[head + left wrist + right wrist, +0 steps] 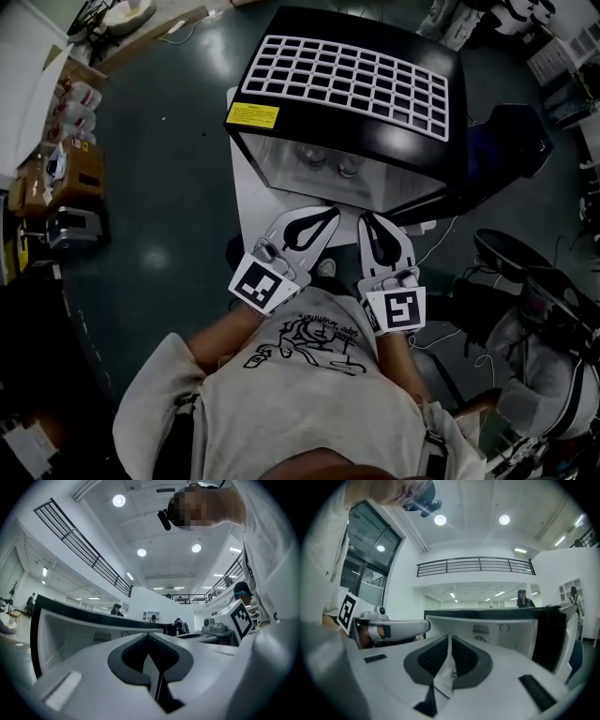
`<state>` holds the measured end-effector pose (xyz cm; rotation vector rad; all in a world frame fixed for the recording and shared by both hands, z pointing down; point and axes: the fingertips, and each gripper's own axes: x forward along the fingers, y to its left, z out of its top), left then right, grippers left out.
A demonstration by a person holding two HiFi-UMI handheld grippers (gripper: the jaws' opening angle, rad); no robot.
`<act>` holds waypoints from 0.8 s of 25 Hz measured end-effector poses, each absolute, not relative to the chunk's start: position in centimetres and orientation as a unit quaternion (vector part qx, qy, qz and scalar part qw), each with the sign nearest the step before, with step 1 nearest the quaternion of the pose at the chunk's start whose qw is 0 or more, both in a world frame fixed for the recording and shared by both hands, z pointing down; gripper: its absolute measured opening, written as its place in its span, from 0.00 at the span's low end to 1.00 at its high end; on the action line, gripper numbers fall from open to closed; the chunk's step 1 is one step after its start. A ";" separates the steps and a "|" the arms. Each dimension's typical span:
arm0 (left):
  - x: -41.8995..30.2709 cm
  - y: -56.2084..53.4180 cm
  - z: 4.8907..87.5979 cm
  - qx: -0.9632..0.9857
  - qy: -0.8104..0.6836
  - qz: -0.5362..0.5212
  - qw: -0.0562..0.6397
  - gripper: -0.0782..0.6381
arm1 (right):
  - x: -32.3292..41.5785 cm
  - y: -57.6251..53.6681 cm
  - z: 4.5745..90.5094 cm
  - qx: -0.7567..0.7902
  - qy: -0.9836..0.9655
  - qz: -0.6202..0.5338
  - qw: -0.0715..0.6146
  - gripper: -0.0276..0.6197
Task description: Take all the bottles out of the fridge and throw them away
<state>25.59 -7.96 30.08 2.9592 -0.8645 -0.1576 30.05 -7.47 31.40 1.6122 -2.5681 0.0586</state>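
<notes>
Printed shirt point(309, 375) fills the bottom. Cluttered boxes point(66, 178) crowd the far left. Left gripper point(326, 218) and right gripper point(368, 222), fingers pinched together on nothing, point at the fridge point(356, 56) at upper centre, bottles point(349, 167) inside.

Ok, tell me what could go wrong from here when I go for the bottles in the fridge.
1. The left gripper and right gripper both have their jaws together. Pushed in like that, they could knock a bottle over rather than grip it.
2. The bottles seem to stand close together in the fridge, so taking one may tip its neighbour.
</notes>
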 end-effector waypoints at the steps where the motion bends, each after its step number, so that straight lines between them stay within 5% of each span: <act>1: 25.7 -8.0 30.6 0.959 -0.278 -0.045 0.039 0.12 | 30.0 -7.6 31.9 0.531 -0.845 0.022 0.056 0.06; 20: 25.6 -10.7 35.2 0.958 -0.283 -0.038 0.034 0.12 | 29.9 -10.1 37.1 0.537 -0.840 0.010 0.071 0.07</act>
